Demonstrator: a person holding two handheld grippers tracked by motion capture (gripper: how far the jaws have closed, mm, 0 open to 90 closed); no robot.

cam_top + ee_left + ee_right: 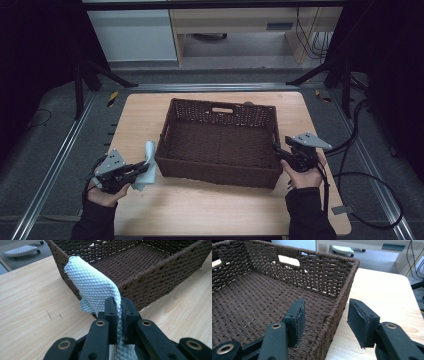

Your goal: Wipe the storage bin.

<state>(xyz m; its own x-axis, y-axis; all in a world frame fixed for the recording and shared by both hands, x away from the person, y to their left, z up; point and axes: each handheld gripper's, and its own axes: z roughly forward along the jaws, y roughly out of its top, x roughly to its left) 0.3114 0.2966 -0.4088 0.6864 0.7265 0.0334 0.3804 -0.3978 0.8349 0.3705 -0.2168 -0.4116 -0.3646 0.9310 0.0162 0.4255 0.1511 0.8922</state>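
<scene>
Left gripper (117,306) is pinching the cloth (93,287); lift it ahead over the basket (140,277) wall. Right gripper (325,317) is straddling the rim, jaws wide.

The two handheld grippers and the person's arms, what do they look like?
Both the left gripper and the right gripper are black, with flat black jaws, brass-coloured rivets and a grey three-cornered plate on top. Black cables trail from the right one. The person wears dark long sleeves.

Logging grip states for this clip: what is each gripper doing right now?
Left gripper: shut on the light blue cloth.
Right gripper: open, jaws astride the basket wall, not clamped.
</scene>
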